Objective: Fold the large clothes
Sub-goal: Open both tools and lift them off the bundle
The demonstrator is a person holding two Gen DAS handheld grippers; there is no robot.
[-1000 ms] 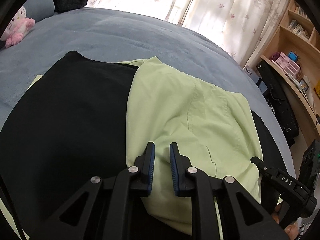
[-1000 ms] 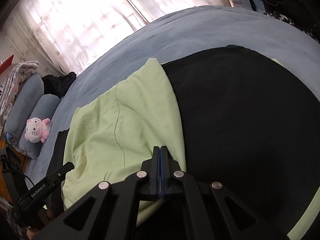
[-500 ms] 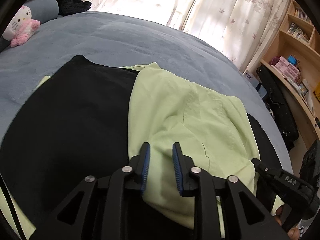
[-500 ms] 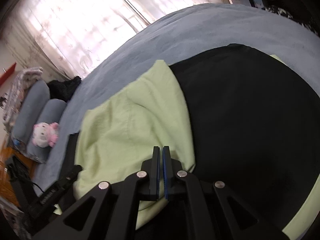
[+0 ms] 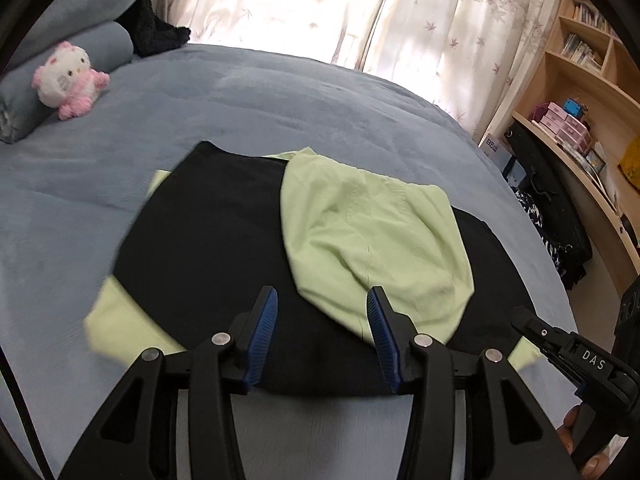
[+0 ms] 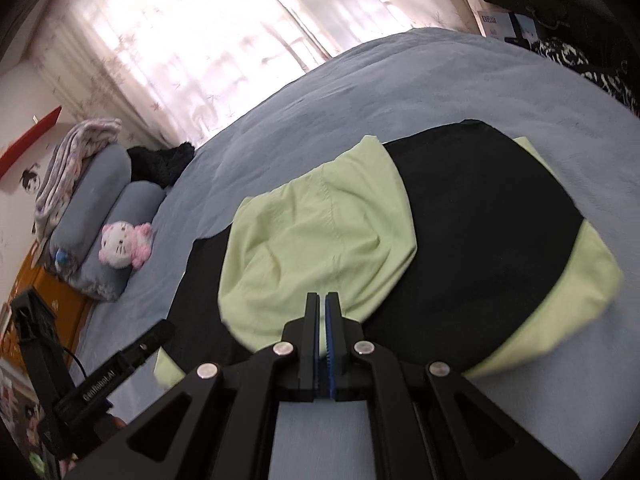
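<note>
1. Left wrist view: the left gripper is spread wide and holds nothing. It hangs above the near edge of the garment, a black and light-green piece lying flat on the bed. A green panel is folded over the black body, right of centre.
2. The right gripper shows at the lower right of this view, beside the garment's near right corner.
3. Judged step: one fold is laid and both tools are free of the cloth. The next move calls for a fresh grip on an unfolded edge, probably the green strip at the near left.
4. Right wrist view: the right gripper is nearly closed, a thin gap between its pads, with no cloth in them. It points at the near edge of the green panel.
5. The garment lies mid-bed; a green corner sticks out at the right.
6. Surface and room: a soft blue-grey cover, a plush toy against pillows, sunlit curtains; shelves in the left view.
</note>
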